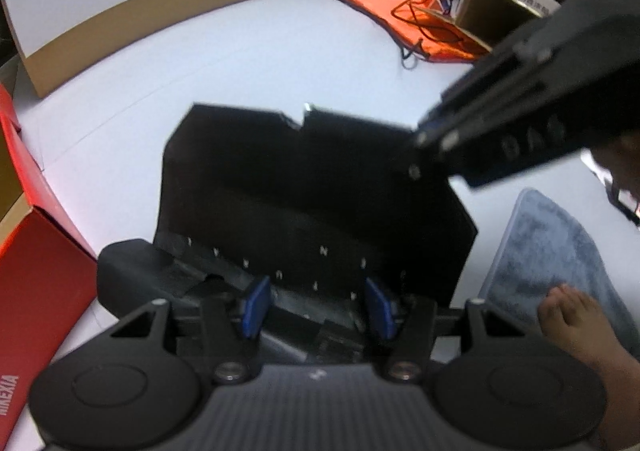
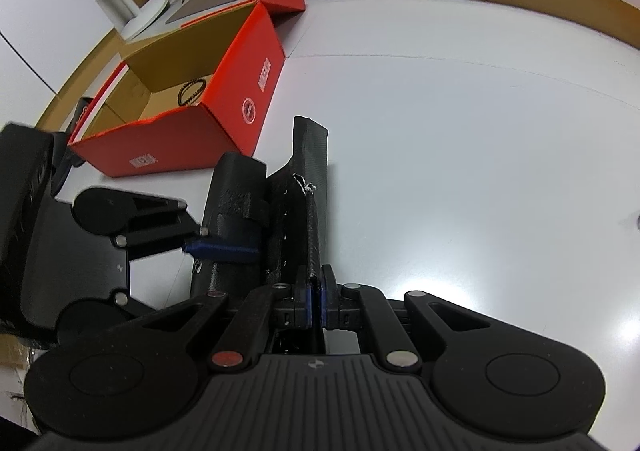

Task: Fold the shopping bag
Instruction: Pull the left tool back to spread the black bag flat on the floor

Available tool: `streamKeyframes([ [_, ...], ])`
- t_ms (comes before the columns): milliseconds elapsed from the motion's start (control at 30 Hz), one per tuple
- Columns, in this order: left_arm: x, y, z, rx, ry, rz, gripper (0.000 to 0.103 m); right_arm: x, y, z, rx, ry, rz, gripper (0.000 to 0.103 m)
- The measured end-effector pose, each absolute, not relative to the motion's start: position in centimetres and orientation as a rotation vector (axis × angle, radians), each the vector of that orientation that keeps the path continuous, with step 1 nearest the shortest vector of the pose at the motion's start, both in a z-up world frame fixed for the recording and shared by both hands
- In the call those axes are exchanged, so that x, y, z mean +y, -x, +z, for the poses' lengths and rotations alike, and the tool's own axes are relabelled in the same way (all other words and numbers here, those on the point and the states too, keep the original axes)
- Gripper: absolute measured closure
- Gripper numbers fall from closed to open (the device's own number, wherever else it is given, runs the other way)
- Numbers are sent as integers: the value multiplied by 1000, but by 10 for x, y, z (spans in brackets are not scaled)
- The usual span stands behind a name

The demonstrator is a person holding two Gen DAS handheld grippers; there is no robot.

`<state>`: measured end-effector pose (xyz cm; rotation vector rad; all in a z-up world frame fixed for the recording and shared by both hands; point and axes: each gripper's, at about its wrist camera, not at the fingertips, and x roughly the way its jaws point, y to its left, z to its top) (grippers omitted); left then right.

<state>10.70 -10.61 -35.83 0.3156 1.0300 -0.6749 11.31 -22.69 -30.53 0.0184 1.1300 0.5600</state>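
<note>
The black shopping bag (image 1: 312, 191) stands partly folded on the white floor (image 1: 248, 63), between a red box (image 2: 224, 103) on one side and a grey towel (image 1: 560, 251) on the other, with an orange drawstring bag (image 1: 404, 11) well behind it. The right gripper (image 2: 316, 301) has its blue pads pinched tight on the bag's upper edge, holding one corner up. The left gripper (image 1: 316, 305) sits low over the bag's near fold with its fingers about half apart; the fabric lies between them, but I cannot tell whether the pads press on it. The main risk is that the stiff panel springs back open if the left side is not truly gripped, so the crease is lost. A thin pinch on one corner could also slip or twist the bag askew, giving an uneven fold.
</note>
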Motion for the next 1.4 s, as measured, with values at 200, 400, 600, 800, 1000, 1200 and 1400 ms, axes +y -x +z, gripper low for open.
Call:
streamKeyframes([
  [200, -120, -109, -367, 1034, -340, -681, 48, -232, -109, -306, 1136, -25, 560, 99],
  [400, -132, -110, -370, 1037, -357, -687, 48, -234, -107, -307, 1148, -51, 556, 99],
  [600, -134, -112, -372, 1037, -359, -682, 48, -230, -107, -305, 1148, -67, 564, 99],
  [800, -130, -117, -378, 1059, -354, -649, 48, -233, -110, -308, 1147, -82, 540, 99],
  [1000, -131, -119, -385, 1094, -361, -631, 48, -236, -113, -308, 1135, -84, 495, 99],
  [1200, -131, -119, -390, 1109, -361, -619, 48, -241, -116, -311, 1119, -86, 439, 99],
  [1400, -135, -120, -393, 1113, -362, -618, 48, -247, -121, -316, 1109, -88, 399, 99],
])
